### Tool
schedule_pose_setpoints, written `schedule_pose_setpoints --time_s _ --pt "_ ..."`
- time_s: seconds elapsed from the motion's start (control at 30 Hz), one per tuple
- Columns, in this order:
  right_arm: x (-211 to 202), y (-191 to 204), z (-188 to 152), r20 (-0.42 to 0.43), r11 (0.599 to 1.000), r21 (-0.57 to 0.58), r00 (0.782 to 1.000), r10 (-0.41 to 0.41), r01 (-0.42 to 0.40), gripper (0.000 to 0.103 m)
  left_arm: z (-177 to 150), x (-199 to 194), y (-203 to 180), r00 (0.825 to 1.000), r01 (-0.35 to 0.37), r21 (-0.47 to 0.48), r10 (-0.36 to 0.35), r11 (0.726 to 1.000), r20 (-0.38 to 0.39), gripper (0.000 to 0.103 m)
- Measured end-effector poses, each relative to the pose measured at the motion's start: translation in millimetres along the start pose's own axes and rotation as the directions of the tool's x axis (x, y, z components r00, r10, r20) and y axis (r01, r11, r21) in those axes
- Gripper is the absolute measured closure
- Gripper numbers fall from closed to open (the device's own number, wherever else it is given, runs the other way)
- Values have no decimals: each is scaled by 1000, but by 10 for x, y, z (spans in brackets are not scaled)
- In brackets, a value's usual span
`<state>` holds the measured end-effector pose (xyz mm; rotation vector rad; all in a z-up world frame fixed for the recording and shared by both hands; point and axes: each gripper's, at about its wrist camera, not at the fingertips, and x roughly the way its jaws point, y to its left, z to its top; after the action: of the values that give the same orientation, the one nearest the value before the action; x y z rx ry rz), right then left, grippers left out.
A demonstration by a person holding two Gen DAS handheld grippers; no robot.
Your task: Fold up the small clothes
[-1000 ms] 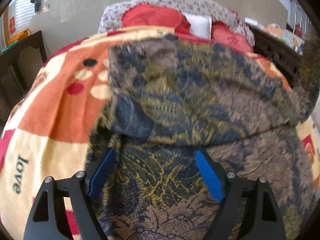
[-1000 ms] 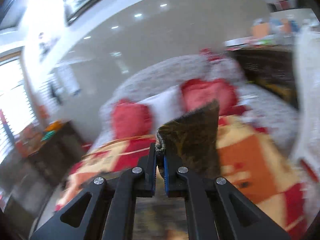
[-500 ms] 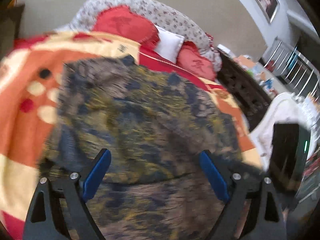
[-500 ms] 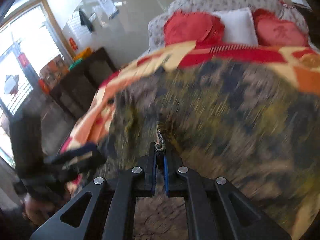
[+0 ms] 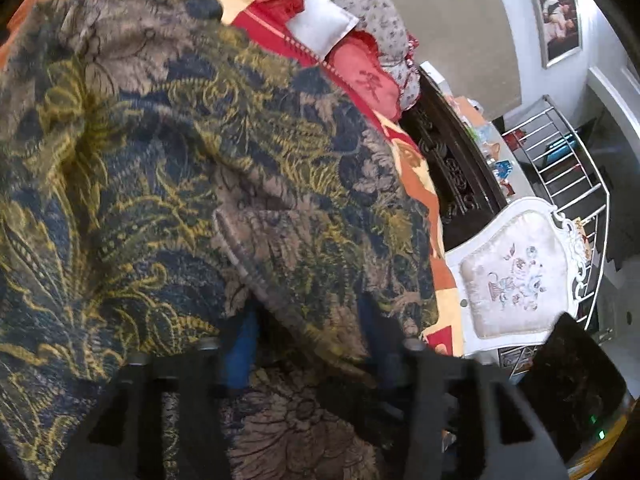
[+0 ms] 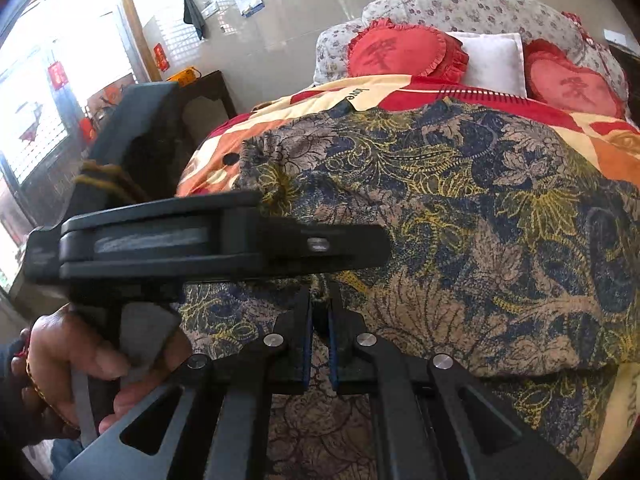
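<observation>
A dark blue, tan and yellow floral garment [image 5: 192, 168] lies spread over the bed and fills both views [image 6: 460, 216]. My left gripper [image 5: 308, 328] is open, its blue pads wide apart with a folded edge of the garment [image 5: 248, 256] between them. My right gripper [image 6: 319, 320] is shut on a pinched edge of the garment at its near hem. The left gripper's body [image 6: 208, 240] and the hand holding it cross the left of the right wrist view, just above my right fingertips.
The garment rests on an orange, red and cream blanket [image 6: 320, 100]. Red heart cushions [image 6: 404, 52] and a white pillow [image 6: 492, 60] sit at the headboard. A white padded chair [image 5: 520, 272] and dark carved furniture [image 5: 456, 160] stand right of the bed; a dark side table [image 6: 204, 96] stands left.
My right gripper came down from held high to the garment's near edge, still gripping the fabric. My left gripper swung right and closer to the folded edge, meeting the right one.
</observation>
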<state>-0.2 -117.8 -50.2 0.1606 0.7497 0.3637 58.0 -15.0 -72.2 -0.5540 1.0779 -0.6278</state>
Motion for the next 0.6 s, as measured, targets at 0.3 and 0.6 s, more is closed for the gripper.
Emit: schedule_pose_setpoints --time_s 0.3,0.6 --pt "-75 83 -42 -2 999 -26 1000 -25 25 66 5 -224 -59 989 -120 35 116 992 97 99" --pt "-406 -196 -390 -6 996 56 997 -71 71 56 73 -1176 162 934 -313 162 273 936 230 99"
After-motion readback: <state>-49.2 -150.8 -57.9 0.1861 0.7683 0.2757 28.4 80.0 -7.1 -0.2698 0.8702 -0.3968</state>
